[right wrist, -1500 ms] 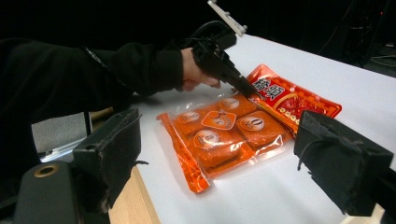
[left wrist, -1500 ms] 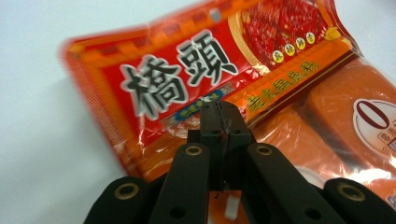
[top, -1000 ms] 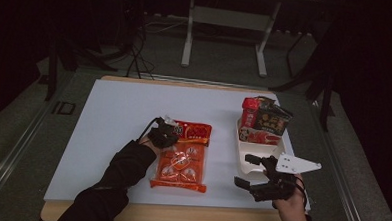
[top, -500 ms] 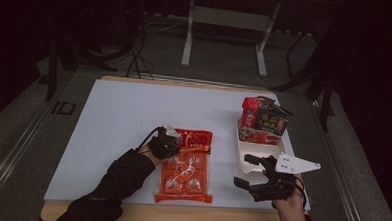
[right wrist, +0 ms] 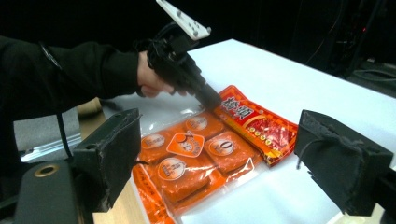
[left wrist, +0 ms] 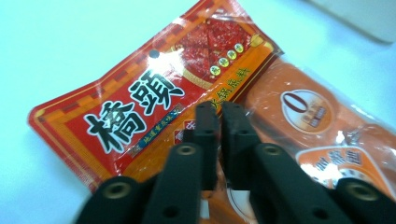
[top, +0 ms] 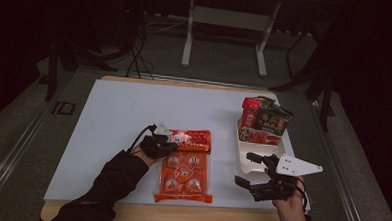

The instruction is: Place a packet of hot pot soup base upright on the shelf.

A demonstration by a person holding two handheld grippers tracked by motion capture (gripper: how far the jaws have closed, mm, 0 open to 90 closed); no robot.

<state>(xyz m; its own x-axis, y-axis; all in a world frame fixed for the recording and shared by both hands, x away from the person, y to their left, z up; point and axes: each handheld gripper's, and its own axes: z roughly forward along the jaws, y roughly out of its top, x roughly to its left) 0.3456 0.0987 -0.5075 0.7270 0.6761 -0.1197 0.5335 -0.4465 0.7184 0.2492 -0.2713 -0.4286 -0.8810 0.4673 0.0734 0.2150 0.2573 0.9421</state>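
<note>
Black jaws of the left gripper (left wrist: 219,112) are pressing nearly together, tips down at the near edge of the red seasoning packet (left wrist: 154,98); whether they pinch it I cannot tell. That sleeved forearm is reaching in diagonally from below. The packet is lying flat, long axis across the table (top: 108,116), overlapping the orange snack pack's (top: 183,177) far end. Right gripper (top: 254,169) is hovering wide open, gripping nothing, beside the white tray (top: 244,160).

On my white surface (top: 108,116) lie a red packet (top: 192,139), an orange multipack (top: 183,176) overlapping its edge, and a white tray (top: 247,160) well right.
</note>
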